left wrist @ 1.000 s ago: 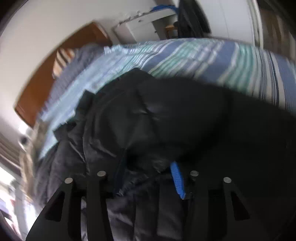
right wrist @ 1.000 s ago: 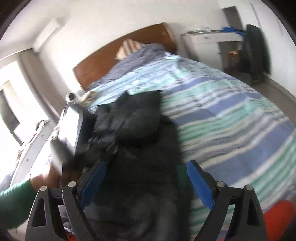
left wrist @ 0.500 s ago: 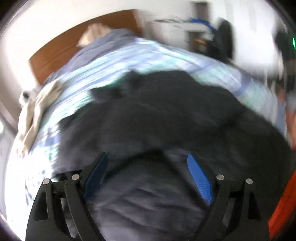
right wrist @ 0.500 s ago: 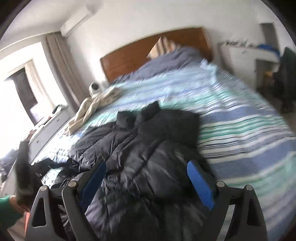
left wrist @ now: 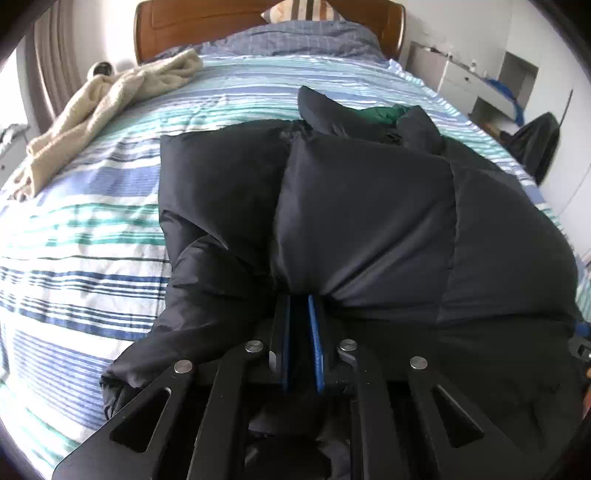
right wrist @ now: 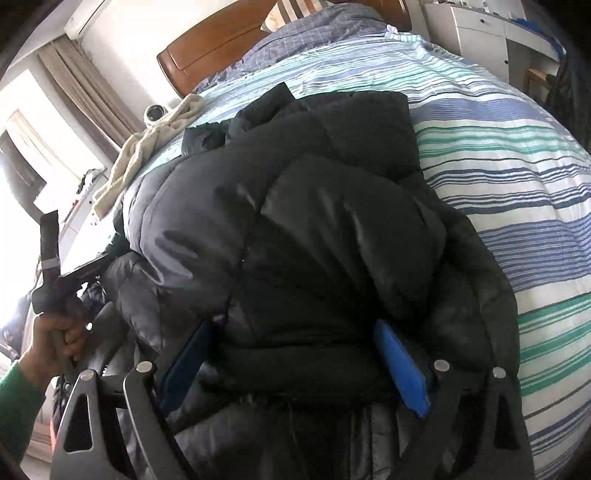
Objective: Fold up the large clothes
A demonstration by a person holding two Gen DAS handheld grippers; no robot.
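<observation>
A large black puffer jacket lies bunched on the striped bed, its collar towards the headboard. My left gripper is shut on a pinch of the jacket's near edge, the blue pads almost together with fabric between them. In the right wrist view the jacket fills the middle. My right gripper is open, its blue pads on either side of a thick fold at the jacket's near edge. The left gripper's body and the hand holding it show at the left.
A beige towel lies on the bed's far left, near a small white camera. The wooden headboard and pillows are at the far end. White cabinets and a dark chair stand to the right of the bed.
My left gripper has closed on the jacket's near edge after being open half a second ago. My right gripper has moved down onto the jacket, its open pads now straddling a fold.
</observation>
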